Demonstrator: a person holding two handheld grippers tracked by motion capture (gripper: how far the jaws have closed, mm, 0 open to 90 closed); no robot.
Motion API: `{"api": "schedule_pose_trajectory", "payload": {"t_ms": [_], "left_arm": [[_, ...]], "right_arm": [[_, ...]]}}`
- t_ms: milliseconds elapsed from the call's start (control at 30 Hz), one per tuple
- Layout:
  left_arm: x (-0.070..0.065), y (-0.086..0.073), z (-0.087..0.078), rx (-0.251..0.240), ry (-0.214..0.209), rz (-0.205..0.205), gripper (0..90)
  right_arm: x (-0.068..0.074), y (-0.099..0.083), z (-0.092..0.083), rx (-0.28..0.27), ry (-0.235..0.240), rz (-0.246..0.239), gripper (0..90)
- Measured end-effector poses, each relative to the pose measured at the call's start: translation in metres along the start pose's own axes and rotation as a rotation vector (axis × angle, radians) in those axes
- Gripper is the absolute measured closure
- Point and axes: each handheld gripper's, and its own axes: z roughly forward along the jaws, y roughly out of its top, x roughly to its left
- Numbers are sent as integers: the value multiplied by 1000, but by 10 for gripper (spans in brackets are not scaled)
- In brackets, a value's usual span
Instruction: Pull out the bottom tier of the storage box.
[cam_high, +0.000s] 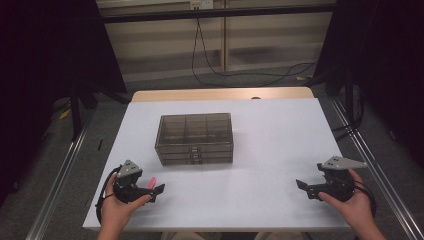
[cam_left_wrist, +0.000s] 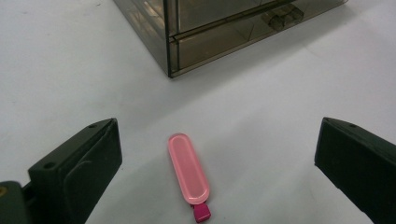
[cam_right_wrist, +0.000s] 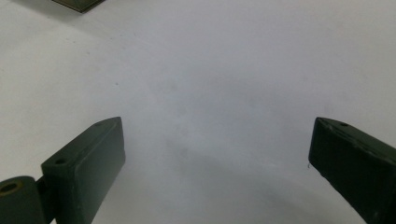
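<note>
A small flat pink oblong piece (cam_left_wrist: 188, 175) with a darker magenta tab at its near end lies on the white table (cam_high: 260, 140). It rests between the wide-apart jaws of my left gripper (cam_left_wrist: 218, 135), and neither pad touches it. In the high view that left gripper (cam_high: 156, 187) sits at the front left, with the pink piece (cam_high: 152, 180) beside its jaw. A smoky transparent box (cam_high: 195, 137) with compartments and drawers stands at mid table. My right gripper (cam_high: 304, 189) is at the front right, open over bare table, with nothing between the jaws (cam_right_wrist: 217, 126).
The box's corner and drawer fronts (cam_left_wrist: 219, 28) stand just beyond the pink piece in the left gripper view. A corner of the box (cam_right_wrist: 77, 3) shows at the top left of the right gripper view. Black stands and cables lie on the floor beyond the table.
</note>
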Motion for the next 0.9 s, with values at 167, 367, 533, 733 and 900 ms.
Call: {"api": "schedule_pose_trajectory", "payload": {"t_ms": [167,367,533,733,900], "left_arm": [[-1,-1,1,5,24,-28,1],[-3,1,2,-5,39,-36,1],[-7,6,3,-1,69,-30,1],[-14,9,5,10,82,-14,5],[-17,11,6,6,101,-16,8]], "right_arm": [[0,1,2,-4,5,0,37],[2,1,2,-10,3,-10,37],[3,1,0,-8,1,-10,37],[4,1,-2,-18,0,-15,37],[4,1,-2,-20,3,-10,37]]}}
